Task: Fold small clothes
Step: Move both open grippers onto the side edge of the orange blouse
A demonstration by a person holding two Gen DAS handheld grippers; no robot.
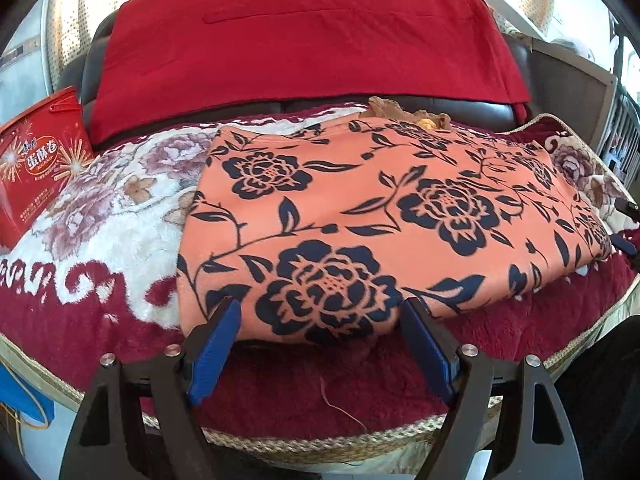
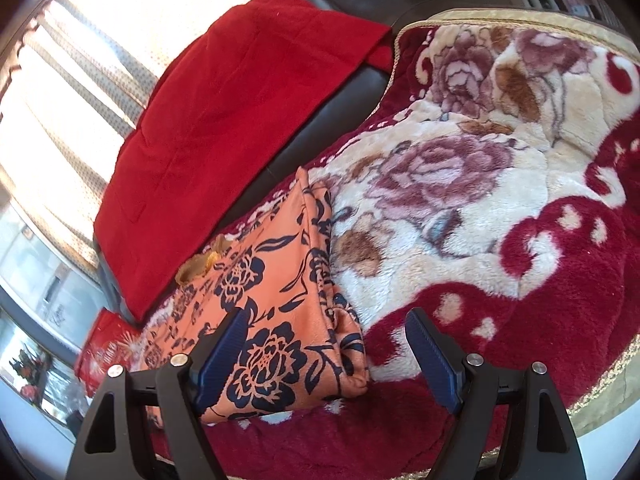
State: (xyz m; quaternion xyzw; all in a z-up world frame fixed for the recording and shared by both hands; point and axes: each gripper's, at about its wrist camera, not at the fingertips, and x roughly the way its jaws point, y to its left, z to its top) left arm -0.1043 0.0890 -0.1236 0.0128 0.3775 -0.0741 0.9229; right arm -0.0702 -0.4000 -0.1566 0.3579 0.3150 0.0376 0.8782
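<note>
An orange garment with dark blue flowers lies folded flat on a plush floral blanket. My left gripper is open, its blue pads either side of the garment's near edge, holding nothing. In the right wrist view the same garment lies at lower left, its folded right edge stacked in layers. My right gripper is open over the garment's near right corner, its left pad above the cloth and its right pad above the blanket. The right gripper's tip also shows in the left wrist view at the garment's right end.
A red cloth drapes over the dark sofa back behind the garment. A red snack box stands at the left. A brownish fabric scrap peeks out at the garment's far edge. The blanket's braided edge runs along the front.
</note>
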